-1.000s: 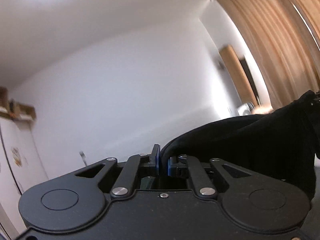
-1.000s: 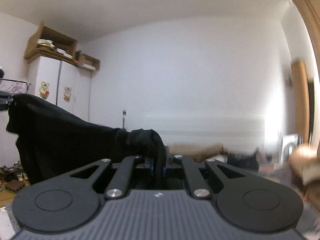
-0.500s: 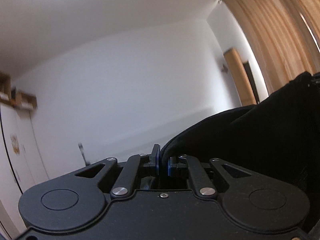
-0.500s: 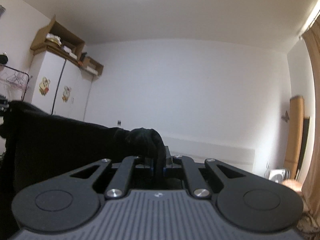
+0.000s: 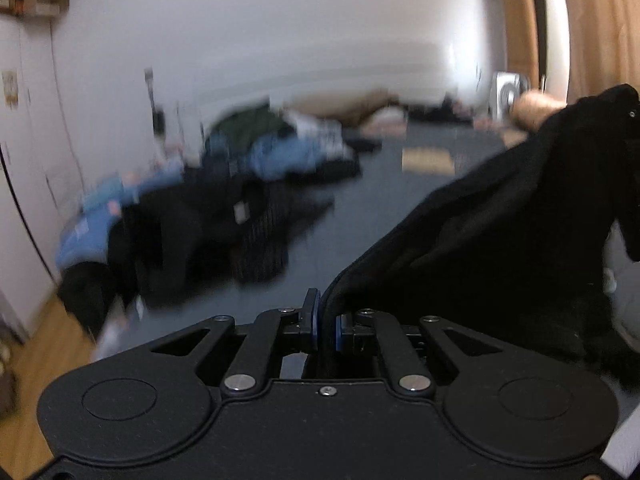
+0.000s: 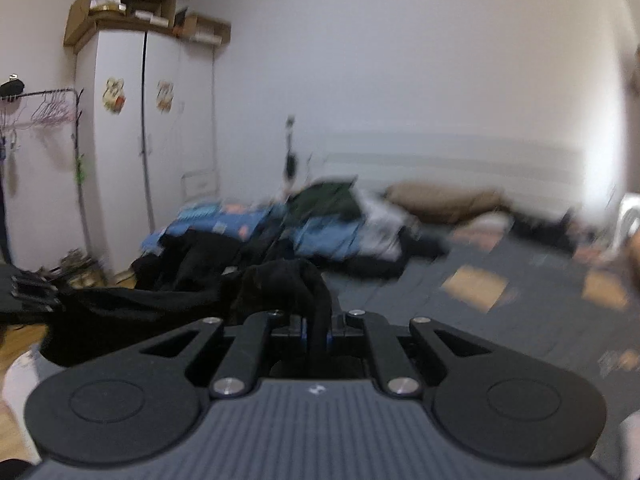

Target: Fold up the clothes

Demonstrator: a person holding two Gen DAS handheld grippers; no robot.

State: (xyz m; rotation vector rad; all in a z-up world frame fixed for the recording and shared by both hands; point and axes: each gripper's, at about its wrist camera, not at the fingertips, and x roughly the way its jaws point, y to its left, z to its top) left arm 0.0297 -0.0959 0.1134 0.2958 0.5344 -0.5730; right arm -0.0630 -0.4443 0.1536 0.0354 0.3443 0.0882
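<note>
A black garment (image 5: 500, 240) is stretched between both grippers. My left gripper (image 5: 327, 320) is shut on one edge of it, and the cloth rises to the right toward the other gripper, seen at the frame's right edge. In the right wrist view the same black garment (image 6: 168, 300) runs off to the left, bunched over my right gripper (image 6: 318, 330), which is shut on it. Both views are blurred by motion.
A dark grey bed cover (image 5: 360, 220) lies below and ahead. A heap of black and blue clothes (image 5: 192, 216) sits on its far left; the same clothes heap (image 6: 280, 232) shows from the right wrist. A white wardrobe (image 6: 136, 152) stands at left, a brown pillow (image 6: 444, 200) by the wall.
Both grippers have tilted down from the ceiling and wall toward the bed, carrying the black garment lower. Both stay shut on the cloth.
</note>
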